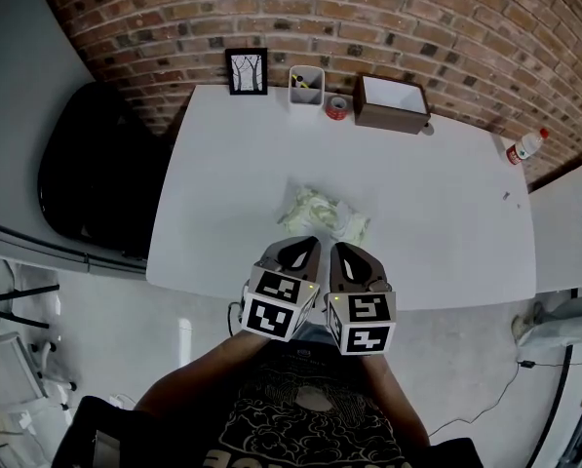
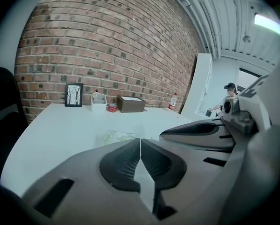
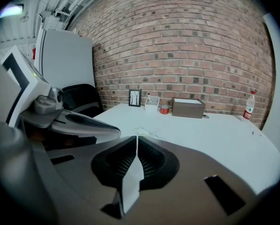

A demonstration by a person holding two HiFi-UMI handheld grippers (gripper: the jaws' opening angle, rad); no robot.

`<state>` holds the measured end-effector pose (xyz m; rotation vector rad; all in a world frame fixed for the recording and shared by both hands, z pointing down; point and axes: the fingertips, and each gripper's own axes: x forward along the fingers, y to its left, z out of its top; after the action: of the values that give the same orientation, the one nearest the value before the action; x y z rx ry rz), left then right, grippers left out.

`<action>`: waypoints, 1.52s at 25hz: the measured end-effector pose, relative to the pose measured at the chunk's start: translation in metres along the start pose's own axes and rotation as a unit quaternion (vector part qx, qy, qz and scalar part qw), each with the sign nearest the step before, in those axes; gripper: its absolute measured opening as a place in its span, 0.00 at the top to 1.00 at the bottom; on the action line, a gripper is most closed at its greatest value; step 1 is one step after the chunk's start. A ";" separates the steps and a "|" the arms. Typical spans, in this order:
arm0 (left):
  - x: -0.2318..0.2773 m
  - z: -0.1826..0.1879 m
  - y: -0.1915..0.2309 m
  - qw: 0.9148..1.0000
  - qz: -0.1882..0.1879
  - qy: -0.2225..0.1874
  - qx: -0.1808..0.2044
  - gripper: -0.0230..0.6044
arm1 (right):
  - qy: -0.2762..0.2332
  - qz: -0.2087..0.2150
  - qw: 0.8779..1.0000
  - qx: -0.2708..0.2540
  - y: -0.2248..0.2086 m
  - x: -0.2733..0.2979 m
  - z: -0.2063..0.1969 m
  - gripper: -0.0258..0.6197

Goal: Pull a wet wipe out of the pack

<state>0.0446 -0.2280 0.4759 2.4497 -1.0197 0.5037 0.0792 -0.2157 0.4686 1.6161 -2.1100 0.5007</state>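
The wet wipe pack is a crinkly pale green and white packet lying on the white table near its front edge. In the left gripper view the pack shows just beyond the jaws. My left gripper and right gripper hover side by side just short of the pack, at the table's front edge. Both are shut with nothing between the jaws. In the left gripper view the tips meet; in the right gripper view the tips meet too, hiding most of the pack.
Along the brick wall stand a small framed picture, a white pen holder, a red tape roll and a brown open box. A bottle stands at the right. A black chair sits left of the table.
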 end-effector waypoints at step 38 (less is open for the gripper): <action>0.043 0.001 0.038 0.999 0.038 0.029 -0.027 0.94 | 0.068 0.031 0.997 -0.021 -0.025 0.073 -0.026 0.86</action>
<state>0.0456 -0.2775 0.5059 2.3425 -1.0914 0.5602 0.0902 -0.2673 0.5300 1.4547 -2.0610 0.5665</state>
